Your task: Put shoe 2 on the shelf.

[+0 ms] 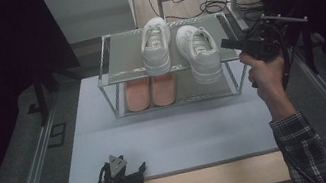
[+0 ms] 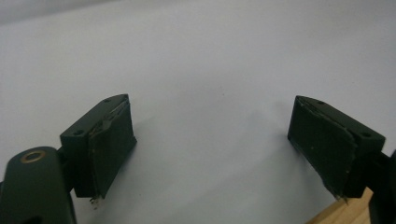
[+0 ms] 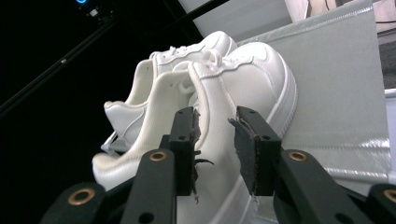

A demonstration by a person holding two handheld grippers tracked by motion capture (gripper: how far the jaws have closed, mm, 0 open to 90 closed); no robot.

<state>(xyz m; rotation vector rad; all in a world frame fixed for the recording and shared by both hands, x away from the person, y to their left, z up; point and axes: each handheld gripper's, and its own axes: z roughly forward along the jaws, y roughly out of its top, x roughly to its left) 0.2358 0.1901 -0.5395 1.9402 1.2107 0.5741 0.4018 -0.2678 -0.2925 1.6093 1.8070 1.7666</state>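
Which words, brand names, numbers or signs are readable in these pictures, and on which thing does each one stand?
None: no readable text anywhere.
White sneakers: plain, no logo or letters visible.
Shoe rack and orange slippers: no label visible.
Both grippers: no marking visible.

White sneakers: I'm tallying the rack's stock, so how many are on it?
2, both on the top shelf: the left sneaker near the middle, the right sneaker beside it, overhanging the front edge.
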